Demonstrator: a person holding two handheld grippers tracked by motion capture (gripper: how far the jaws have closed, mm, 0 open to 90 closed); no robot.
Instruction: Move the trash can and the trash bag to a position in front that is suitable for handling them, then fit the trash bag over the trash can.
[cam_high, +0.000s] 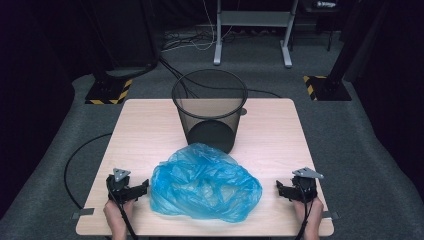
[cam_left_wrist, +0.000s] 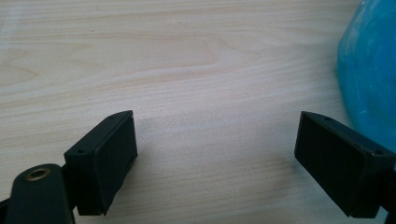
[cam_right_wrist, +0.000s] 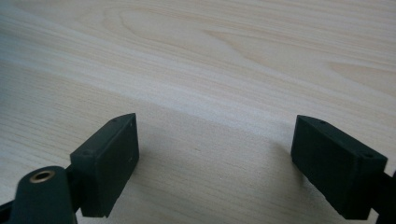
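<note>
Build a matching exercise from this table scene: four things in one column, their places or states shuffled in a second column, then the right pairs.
Things
1. blue plastic bag
2. mesh wastebasket
3. left gripper
4. right gripper

Places or states
A. upright at the far middle of the table
B. open, jaws pointing at the bag from its right, apart from it
C. crumpled, lying at the near middle
D. open, jaws just beside the bag's left edge

Pairs: 1-C, 2-A, 3-D, 4-B

Your grippers rest low, one at each side.
Left gripper (cam_high: 142, 187) and right gripper (cam_high: 281, 188) both gape wide, jaws empty.
</note>
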